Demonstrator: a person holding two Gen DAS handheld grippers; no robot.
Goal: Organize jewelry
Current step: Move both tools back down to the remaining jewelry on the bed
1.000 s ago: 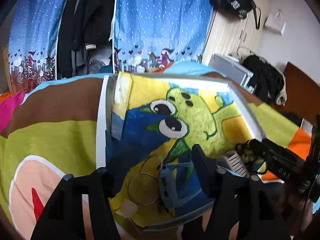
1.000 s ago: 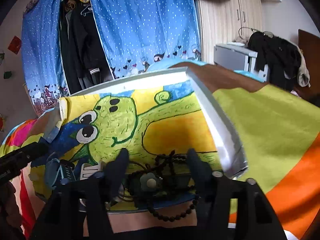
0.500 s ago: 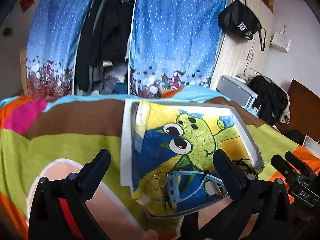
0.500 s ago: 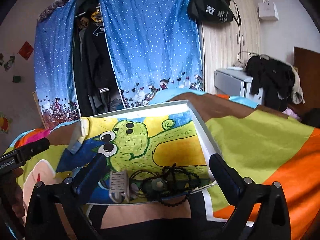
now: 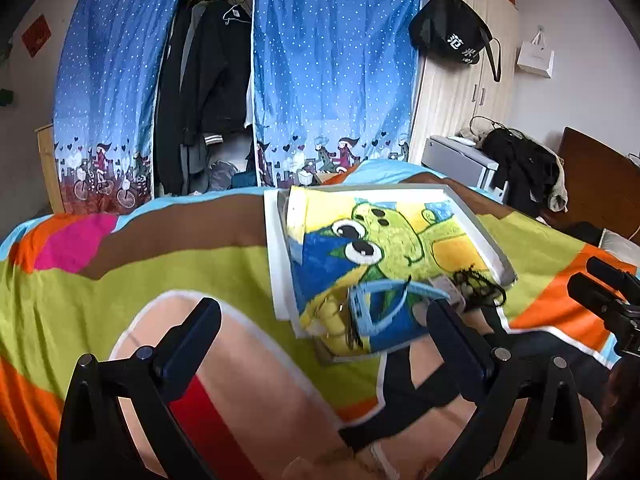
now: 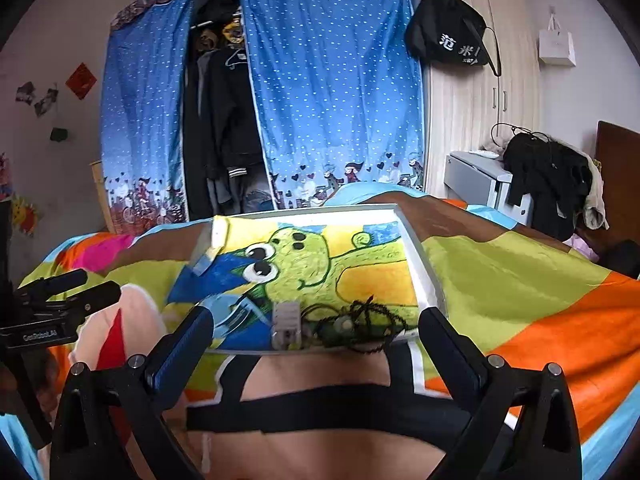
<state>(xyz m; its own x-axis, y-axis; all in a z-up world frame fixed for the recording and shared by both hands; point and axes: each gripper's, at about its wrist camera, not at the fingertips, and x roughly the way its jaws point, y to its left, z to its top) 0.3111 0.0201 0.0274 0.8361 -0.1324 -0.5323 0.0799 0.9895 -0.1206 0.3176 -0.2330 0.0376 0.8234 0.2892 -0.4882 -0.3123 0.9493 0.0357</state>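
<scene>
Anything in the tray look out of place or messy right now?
Yes. The jewelry is bunched at the white tray's near edge: the black bead string lies tangled, one loop hanging over the rim. The cartoon paper liner curls up at its far-left corner. Both claws are open and empty.

The bed's cover (image 6: 500, 280) is soft matt cloth in flat colour blocks, lightly creased. On it lies a shallow tray (image 6: 420, 264) with smooth white walls, lined with a matt sheet (image 6: 360, 264) coloured in rough, grainy strokes. The bead strand (image 6: 376, 316) in it looks dark and dull; the hair clip (image 6: 286, 320) beside it is pale plastic. Both grippers, left (image 5: 324, 336) and right (image 6: 312, 340), are matt black plastic with small shiny metal pins. The wardrobe (image 6: 480, 128) shows pale wood grain; the curtain (image 6: 332, 92) is thin cloth with a faint sheen.
</scene>
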